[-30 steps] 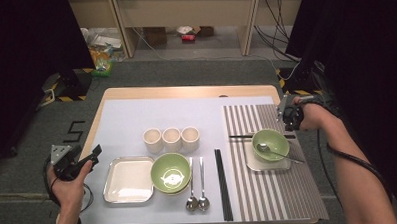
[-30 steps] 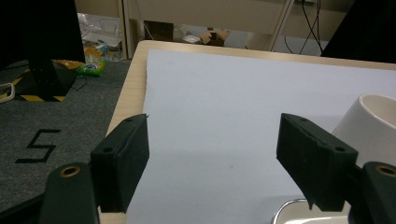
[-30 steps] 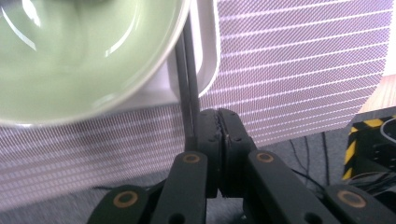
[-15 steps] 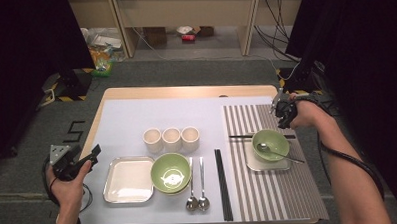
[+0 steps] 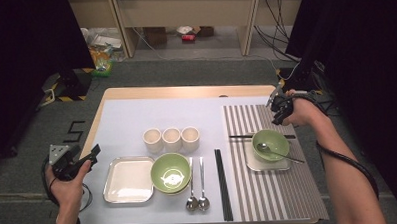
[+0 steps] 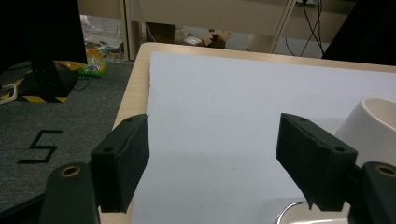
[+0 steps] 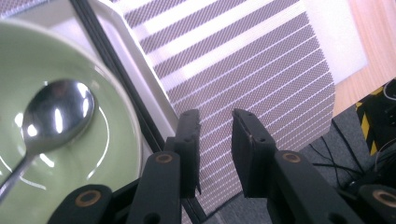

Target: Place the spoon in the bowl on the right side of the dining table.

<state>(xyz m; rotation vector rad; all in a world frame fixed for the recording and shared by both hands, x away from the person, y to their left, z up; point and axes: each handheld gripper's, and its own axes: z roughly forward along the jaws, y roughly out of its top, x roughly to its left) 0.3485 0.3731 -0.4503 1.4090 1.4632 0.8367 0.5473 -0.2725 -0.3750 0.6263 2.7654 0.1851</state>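
Fingers [image 7: 189, 140] of our right gripper [image 5: 280, 109] have just been opening and now stand parted with nothing between them, above the striped mat [image 5: 282, 189] just behind the chopsticks [image 5: 240, 137], which lie touching the plate's [image 5: 253, 162] far edge. Green bowl [image 5: 271, 143] with the spoon [image 5: 279, 152] sits on that plate. Left gripper [image 5: 83, 160] waits spread wide off the table's [image 5: 186, 91] left edge, empty. We judge the placing done: lift clear straight up, avoid nudging the chopsticks, then fetch the next item.
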